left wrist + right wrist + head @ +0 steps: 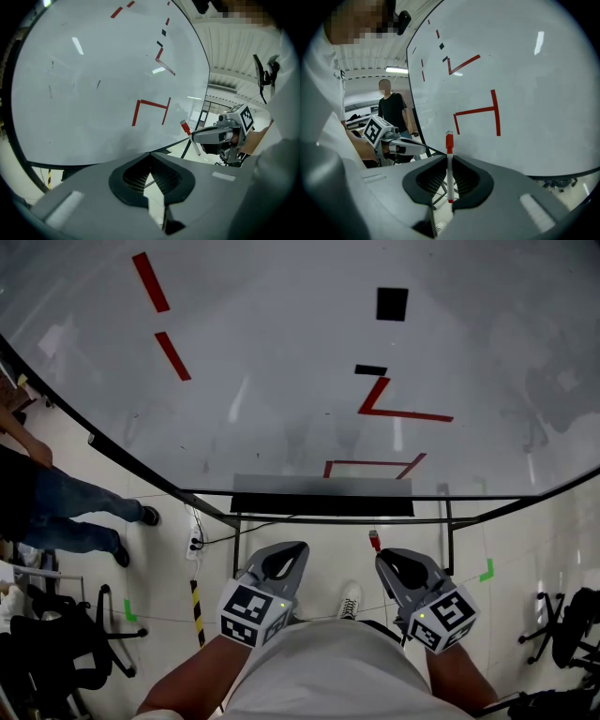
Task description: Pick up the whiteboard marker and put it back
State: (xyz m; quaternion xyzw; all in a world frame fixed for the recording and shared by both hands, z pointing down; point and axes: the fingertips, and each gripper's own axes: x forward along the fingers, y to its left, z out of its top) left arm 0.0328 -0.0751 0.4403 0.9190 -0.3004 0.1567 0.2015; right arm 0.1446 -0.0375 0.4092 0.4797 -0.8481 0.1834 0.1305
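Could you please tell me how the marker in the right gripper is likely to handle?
The marker looks stiff and probably light: it stands straight from the right gripper without sagging. Its thin, round barrel may pivot in the pinch and would likely roll if laid down.

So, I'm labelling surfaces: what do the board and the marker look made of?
The board looks smooth and glossy white, probably coated metal or melamine; light streaks reflect in it. The marker is likely plastic: thin white barrel, red cap.

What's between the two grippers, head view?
A white shoe on the floor, seen between the left gripper and right gripper in the head view.
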